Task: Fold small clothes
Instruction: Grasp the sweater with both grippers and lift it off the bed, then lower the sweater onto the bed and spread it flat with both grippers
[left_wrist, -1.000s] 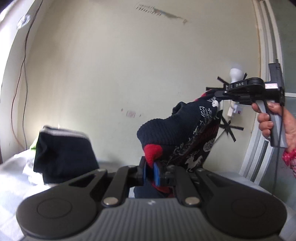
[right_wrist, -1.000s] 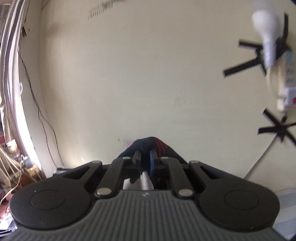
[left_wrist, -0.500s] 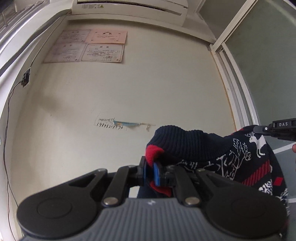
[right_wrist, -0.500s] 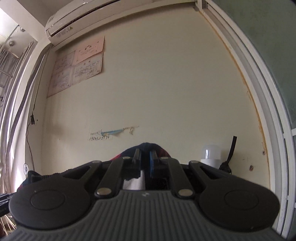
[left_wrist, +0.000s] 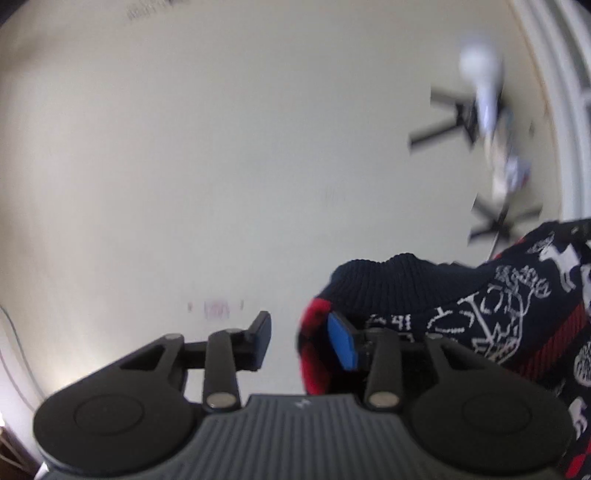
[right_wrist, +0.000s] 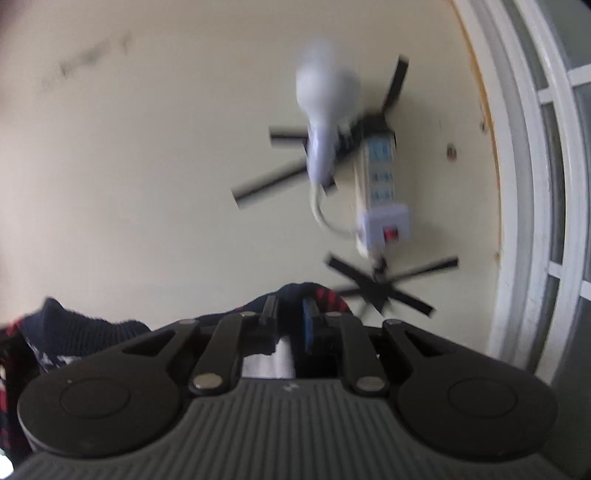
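A small navy knit sweater (left_wrist: 461, 306) with white deer patterns and red trim hangs at the right of the left wrist view. My left gripper (left_wrist: 301, 341) is open; the sweater's red edge (left_wrist: 314, 332) drapes over its right finger with the blue pad (left_wrist: 341, 341), and the left finger (left_wrist: 260, 338) is bare. In the right wrist view my right gripper (right_wrist: 290, 321) is shut on the sweater's edge (right_wrist: 295, 291), and more of the sweater (right_wrist: 74, 328) hangs at the left.
Both cameras face a cream wall. A white bulb (right_wrist: 327, 92) and a white power strip (right_wrist: 380, 192), taped on with black strips, hang on the wall. A white door frame (right_wrist: 524, 184) runs down the right side.
My left gripper has opened and let go of the sweater's red edge. Both grippers have tilted down from the high wall view. The right gripper stays shut on the sweater.
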